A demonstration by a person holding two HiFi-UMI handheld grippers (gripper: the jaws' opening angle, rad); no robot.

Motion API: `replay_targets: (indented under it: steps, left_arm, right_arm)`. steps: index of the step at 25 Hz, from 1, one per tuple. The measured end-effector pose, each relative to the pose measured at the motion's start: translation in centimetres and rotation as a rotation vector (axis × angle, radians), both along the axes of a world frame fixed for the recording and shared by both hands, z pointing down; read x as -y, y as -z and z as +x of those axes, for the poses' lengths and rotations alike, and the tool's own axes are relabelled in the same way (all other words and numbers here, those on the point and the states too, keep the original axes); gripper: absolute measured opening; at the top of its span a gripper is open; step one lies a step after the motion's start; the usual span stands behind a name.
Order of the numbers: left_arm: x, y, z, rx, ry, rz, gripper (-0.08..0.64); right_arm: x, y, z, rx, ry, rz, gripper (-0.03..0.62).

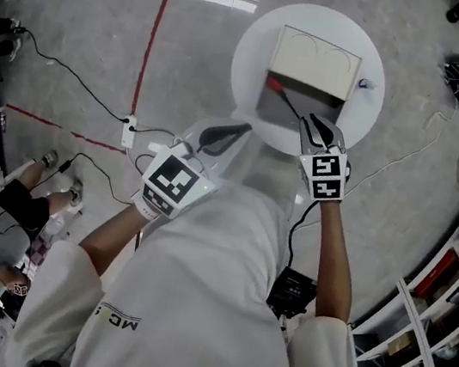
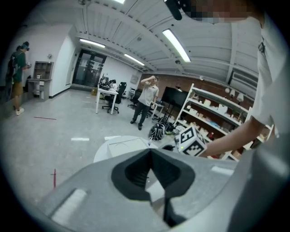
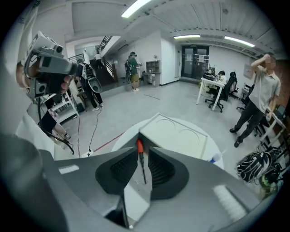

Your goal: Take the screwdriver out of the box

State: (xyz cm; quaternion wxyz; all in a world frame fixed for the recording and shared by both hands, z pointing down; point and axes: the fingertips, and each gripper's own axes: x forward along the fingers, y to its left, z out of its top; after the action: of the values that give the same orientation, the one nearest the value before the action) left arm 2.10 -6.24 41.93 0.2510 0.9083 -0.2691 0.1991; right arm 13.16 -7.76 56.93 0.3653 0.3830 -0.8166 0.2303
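Note:
On the round white table (image 1: 252,56) stands an open box (image 1: 298,110) with a grey inside; its cream lid (image 1: 315,60) leans back. The screwdriver (image 1: 284,97), red handle and dark shaft, lies slantwise in the box. My right gripper (image 1: 319,124) hovers over the box's near right side, jaws open. In the right gripper view the screwdriver (image 3: 142,161) shows through the gap of the right gripper (image 3: 143,150), with the pads clear of it. My left gripper (image 1: 237,127) hangs at the table's near left edge. Its tips meet, empty, in the left gripper view (image 2: 149,151).
A small blue-and-white thing (image 1: 365,84) sits at the table's right rim. On the floor lie a power strip (image 1: 129,127) with cables and red tape lines (image 1: 153,43). Shelving (image 1: 434,343) runs along the right. A person (image 1: 1,219) sits at lower left.

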Motion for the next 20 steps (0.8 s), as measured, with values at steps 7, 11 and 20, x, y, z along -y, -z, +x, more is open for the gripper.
replay_targets:
  steps: [7, 11, 20]
  left_arm:
    - [-0.1, -2.7, 0.2, 0.023, 0.050, -0.055, 0.000]
    - [-0.7, -4.2, -0.5, 0.048, 0.078, -0.078, 0.000]
    - [-0.4, -6.2, -2.7, 0.056, 0.128, -0.100, 0.000]
  right_arm:
    - [2.8, -6.2, -1.5, -0.004, 0.083, -0.077, 0.089]
    - [2.8, -9.3, -3.6, -0.017, 0.159, -0.128, 0.097]
    - [3.1, -14.0, -6.3, -0.098, 0.238, -0.195, 0.110]
